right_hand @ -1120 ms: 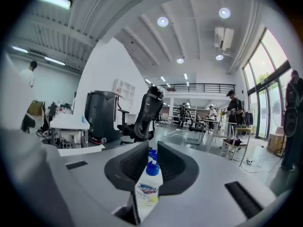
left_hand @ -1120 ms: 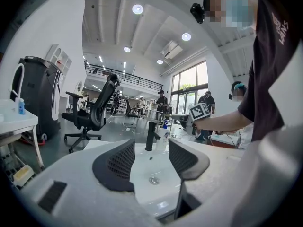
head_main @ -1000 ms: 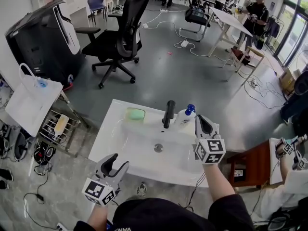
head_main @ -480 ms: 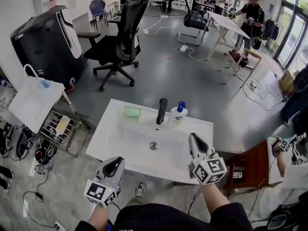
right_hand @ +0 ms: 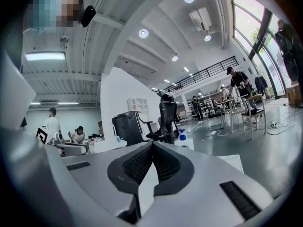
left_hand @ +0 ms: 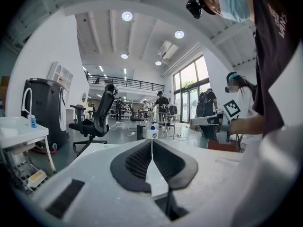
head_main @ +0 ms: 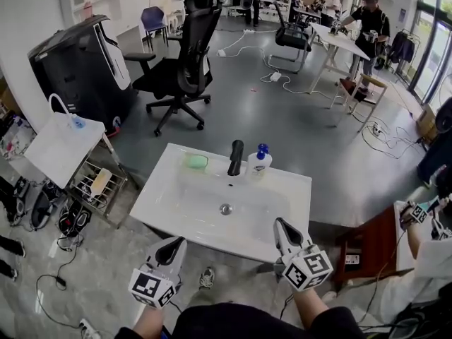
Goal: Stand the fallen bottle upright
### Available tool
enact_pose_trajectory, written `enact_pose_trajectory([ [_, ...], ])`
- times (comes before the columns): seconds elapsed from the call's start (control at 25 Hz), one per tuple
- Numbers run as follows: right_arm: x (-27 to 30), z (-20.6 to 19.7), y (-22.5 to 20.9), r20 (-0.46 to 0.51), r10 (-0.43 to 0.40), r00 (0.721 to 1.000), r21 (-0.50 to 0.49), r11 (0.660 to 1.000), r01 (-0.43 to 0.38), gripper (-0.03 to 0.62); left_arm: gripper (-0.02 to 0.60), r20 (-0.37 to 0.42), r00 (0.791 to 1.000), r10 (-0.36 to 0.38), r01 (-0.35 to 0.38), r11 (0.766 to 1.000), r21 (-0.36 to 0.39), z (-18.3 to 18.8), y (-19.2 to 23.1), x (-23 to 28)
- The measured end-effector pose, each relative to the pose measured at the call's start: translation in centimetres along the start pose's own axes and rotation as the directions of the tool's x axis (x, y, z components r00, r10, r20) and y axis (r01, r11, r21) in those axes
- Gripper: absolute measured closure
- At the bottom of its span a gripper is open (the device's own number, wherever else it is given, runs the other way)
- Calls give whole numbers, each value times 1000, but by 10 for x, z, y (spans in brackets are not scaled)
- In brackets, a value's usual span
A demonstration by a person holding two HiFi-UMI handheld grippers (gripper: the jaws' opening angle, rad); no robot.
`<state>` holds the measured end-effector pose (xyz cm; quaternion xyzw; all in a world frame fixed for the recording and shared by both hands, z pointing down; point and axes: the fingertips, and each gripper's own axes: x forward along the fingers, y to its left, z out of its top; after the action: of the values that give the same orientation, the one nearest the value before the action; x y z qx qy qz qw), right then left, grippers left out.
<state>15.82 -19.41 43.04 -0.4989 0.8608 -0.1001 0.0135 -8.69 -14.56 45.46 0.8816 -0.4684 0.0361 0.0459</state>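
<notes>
L claw [head_main: 176,243] & R claw [head_main: 281,224] both clenched empty; bottle [head_main: 258,163] upright by faucet [head_main: 235,157] on sink [head_main: 159,203].

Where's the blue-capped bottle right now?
In the head view the bottle stands upright on the back rim of the sink, just right of the faucet.

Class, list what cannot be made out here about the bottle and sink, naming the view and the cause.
Head view: the label print on the bottle, at the rim of the sink, is too small to read.
Left gripper view: the shut left gripper covers the bottle's lower part.
Right gripper view: the shut right gripper hides the sink's basin and drain with its body.
</notes>
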Motion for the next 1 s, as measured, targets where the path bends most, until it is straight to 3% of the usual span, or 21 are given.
enact_pose_trajectory([
  [0.36, -54, -38, 1, -59, 2, 998, 102, 995, 4, 592, 558, -21, 999, 37, -38, 999, -18, -11, -33, -25],
  [1.0, -88, -46, 8, -71, -4, 997, 95, 995, 11, 592, 558, -7, 1000, 29, -29, 999, -13, -13, -64, -44],
])
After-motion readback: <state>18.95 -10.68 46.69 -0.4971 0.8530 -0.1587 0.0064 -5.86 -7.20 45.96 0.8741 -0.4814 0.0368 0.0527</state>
